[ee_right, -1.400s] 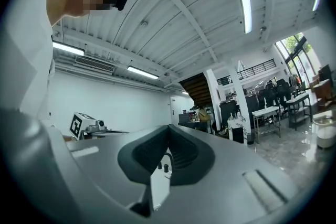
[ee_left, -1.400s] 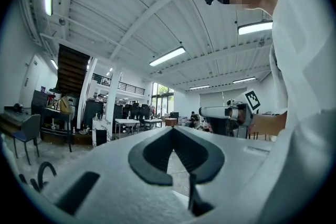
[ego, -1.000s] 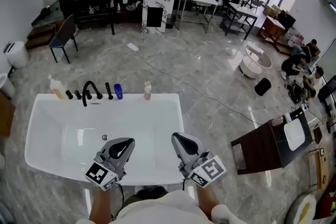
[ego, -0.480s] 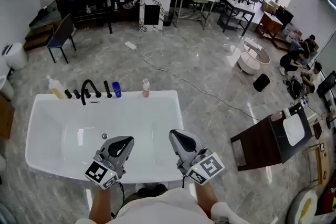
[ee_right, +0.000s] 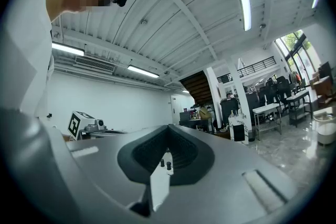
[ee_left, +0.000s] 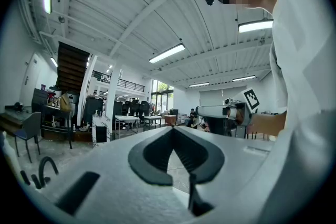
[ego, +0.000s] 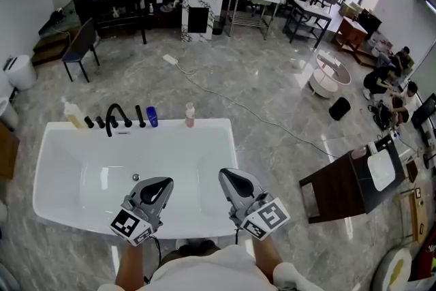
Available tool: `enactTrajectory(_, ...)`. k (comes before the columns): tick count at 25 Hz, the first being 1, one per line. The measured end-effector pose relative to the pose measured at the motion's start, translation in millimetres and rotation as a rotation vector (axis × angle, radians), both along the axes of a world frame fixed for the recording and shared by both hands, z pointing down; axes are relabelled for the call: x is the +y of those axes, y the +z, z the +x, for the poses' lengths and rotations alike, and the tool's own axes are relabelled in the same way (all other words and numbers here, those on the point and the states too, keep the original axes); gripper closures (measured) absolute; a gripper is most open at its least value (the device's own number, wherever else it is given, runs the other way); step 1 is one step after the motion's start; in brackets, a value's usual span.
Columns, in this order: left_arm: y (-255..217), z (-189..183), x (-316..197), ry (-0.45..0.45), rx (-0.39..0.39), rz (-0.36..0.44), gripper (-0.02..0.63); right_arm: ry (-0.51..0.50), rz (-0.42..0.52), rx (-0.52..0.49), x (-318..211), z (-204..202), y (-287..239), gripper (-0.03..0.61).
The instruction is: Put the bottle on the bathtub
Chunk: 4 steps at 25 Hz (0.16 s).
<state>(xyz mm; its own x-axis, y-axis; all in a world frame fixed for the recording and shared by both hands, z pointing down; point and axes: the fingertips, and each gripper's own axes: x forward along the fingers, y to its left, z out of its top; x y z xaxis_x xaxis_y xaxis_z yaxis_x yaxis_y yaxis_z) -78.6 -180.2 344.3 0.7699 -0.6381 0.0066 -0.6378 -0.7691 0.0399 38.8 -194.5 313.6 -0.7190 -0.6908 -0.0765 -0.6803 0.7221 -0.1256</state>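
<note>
The left gripper (ego: 164, 183) and the right gripper (ego: 226, 177) hover over the near rim of the bathtub (ego: 65, 146), each with its jaws pressed together on nothing. The pink bottle (ego: 191, 116) stands upright on the far rim, well apart from both grippers, with only the open basin between. To its left on that rim are a blue bottle (ego: 153, 118), a black faucet (ego: 116, 118) and what looks like a yellowish dispenser (ego: 72, 114).

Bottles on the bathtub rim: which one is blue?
The short bottle beside the black tap, between the yellowish pump bottle and the pink bottle.
</note>
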Motion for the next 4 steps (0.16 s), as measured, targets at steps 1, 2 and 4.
enactTrajectory(1, 0.3, -0.2, 0.8, 0.001, -0.001, -0.002, 0.611, 0.000, -0.001, 0.001, 0.3, -0.4, -0.1, 0.581)
enactTrajectory(2, 0.5, -0.2, 1.6, 0.002, -0.003, -0.003, 0.611, -0.001, -0.002, 0.001, 0.7, -0.7, -0.3, 0.581)
enactTrajectory(4, 0.7, 0.1, 3.1, 0.004, -0.006, -0.005, 0.611, -0.002, -0.004, 0.003, 1.6, -1.1, -0.8, 0.581)
